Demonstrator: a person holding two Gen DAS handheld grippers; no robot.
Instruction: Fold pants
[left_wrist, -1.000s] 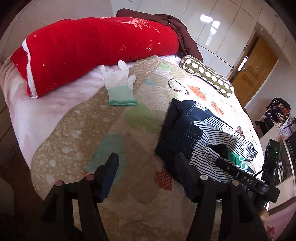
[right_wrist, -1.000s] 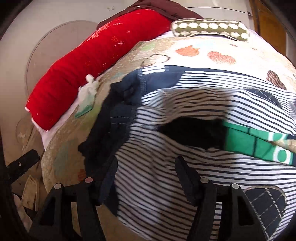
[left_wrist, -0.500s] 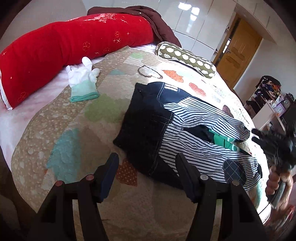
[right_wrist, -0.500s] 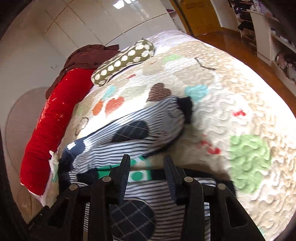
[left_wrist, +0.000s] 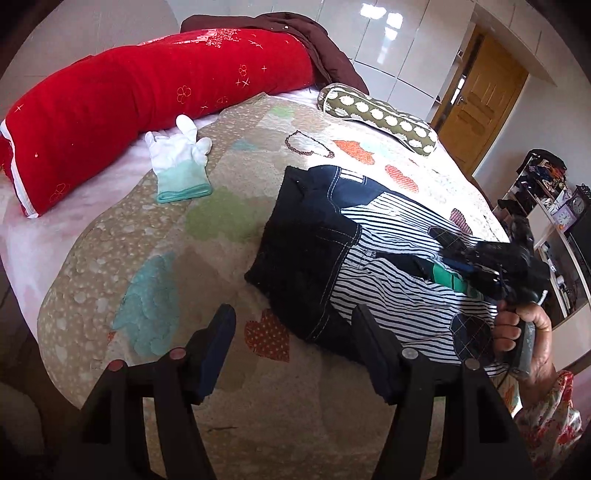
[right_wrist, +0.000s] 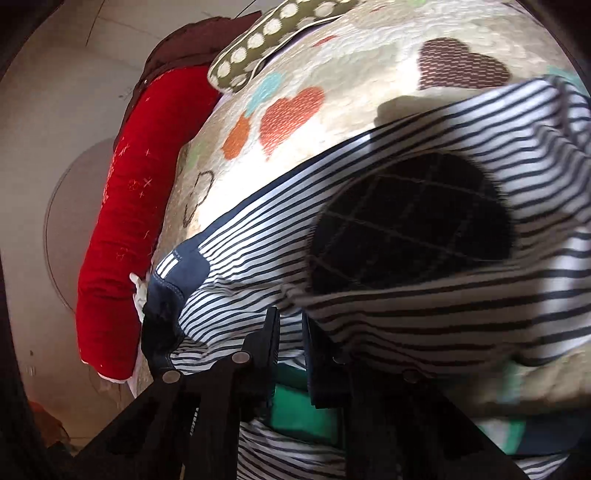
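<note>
Item: navy-and-white striped cotton pants (left_wrist: 384, 266) on the quilted bed (left_wrist: 155, 295), our right hand-held gripper (right_wrist: 290, 325) pinching a leg, left hand-held gripper (left_wrist: 295, 347) wide; fold begun, next carry it over.

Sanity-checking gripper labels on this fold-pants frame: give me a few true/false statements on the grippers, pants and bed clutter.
1. The left gripper is open and holds nothing. True.
2. The right gripper is wide open above bare quilt. False: its jaws stand close together, pinching a fold of the striped pants.
3. A white glove lies on the pants. False: it lies apart from them, beside the red bolster.
4. The pants' dark waistband end points toward the left gripper. True.
5. The spotted pillow rests on the red bolster. False: it lies separately on the quilt, farther toward the door.
</note>
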